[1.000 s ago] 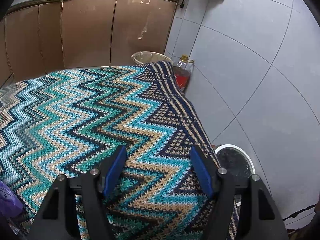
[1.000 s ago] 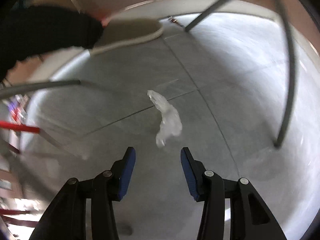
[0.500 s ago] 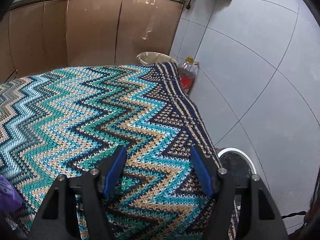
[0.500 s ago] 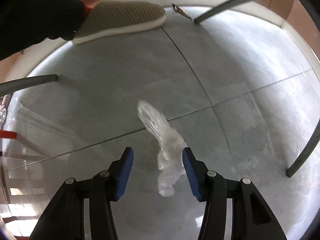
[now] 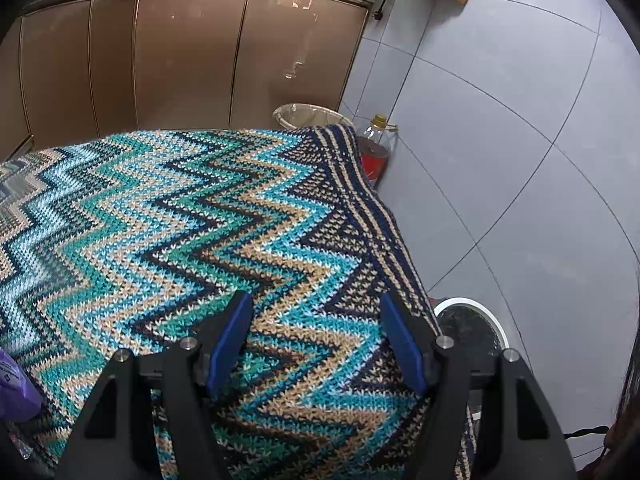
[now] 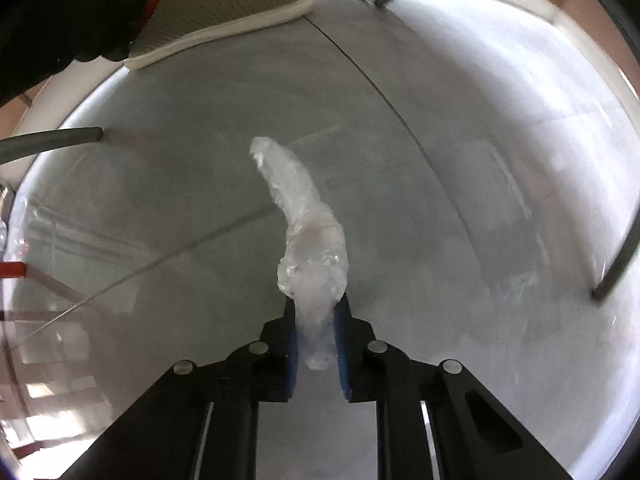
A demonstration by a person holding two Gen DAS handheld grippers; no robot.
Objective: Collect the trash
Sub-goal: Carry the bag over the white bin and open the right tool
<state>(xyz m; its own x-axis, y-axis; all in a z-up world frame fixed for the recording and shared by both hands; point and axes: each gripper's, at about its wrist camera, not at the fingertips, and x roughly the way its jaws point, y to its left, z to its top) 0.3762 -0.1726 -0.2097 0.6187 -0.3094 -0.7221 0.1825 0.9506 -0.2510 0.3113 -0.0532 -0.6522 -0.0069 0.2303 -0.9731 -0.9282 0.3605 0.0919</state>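
Pinching crumpled clear plastic wrap (image 6: 308,240) between clenched blue pads of right gripper (image 6: 316,312), its far end stretching over glossy grey tiled floor (image 6: 440,168) near beige mesh shoe (image 6: 224,12), with left gripper (image 5: 316,320) spread wide, empty, above zigzag teal-and-tan knitted cloth (image 5: 160,220).

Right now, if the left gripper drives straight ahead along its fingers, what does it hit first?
Probably the zigzag knit cloth: the open left gripper points across it. Beyond lie the brown cabinets. Height above the cloth is unclear.
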